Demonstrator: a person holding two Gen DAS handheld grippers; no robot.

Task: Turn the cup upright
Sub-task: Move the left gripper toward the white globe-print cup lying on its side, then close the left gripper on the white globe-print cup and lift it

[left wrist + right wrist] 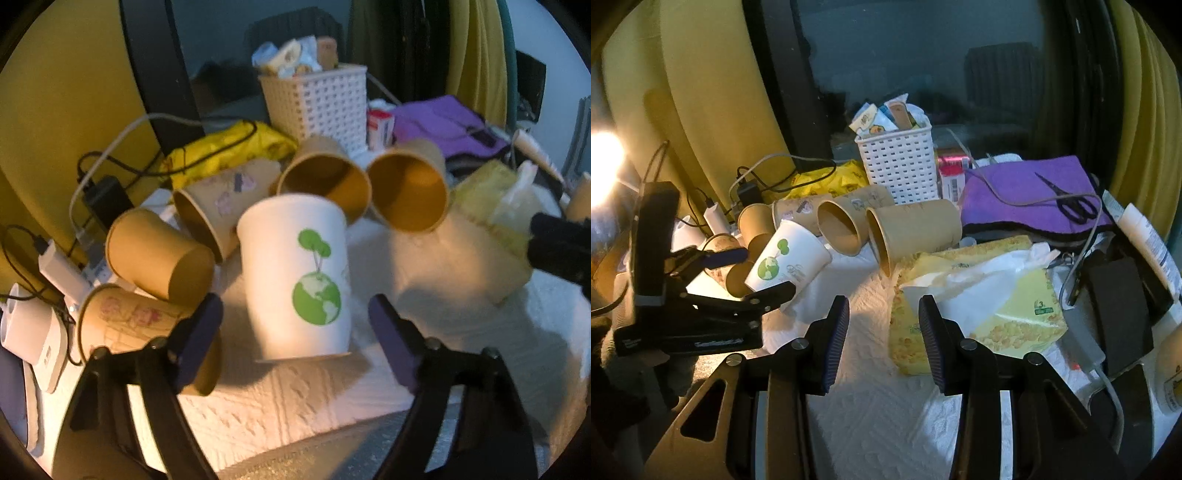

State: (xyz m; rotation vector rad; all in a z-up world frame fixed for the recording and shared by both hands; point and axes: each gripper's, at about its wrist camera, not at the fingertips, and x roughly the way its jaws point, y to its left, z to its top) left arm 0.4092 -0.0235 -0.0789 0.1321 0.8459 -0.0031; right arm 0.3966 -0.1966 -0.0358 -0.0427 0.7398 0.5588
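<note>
A white paper cup [295, 277] with a green globe print stands mouth down and slightly tilted on the white textured cloth [295, 391]. My left gripper [295, 321] is open, its two fingers on either side of the cup without touching it. In the right wrist view the same cup [786, 254] leans between the left gripper's fingers [753, 273]. My right gripper [882, 332] is open and empty over the cloth, to the right of the cup.
Several brown paper cups [406, 184] lie on their sides behind and left of the white cup. A white basket [899, 166], a tissue pack [979, 295], purple cloth with scissors [1067, 203], and chargers with cables [59, 266] crowd the table.
</note>
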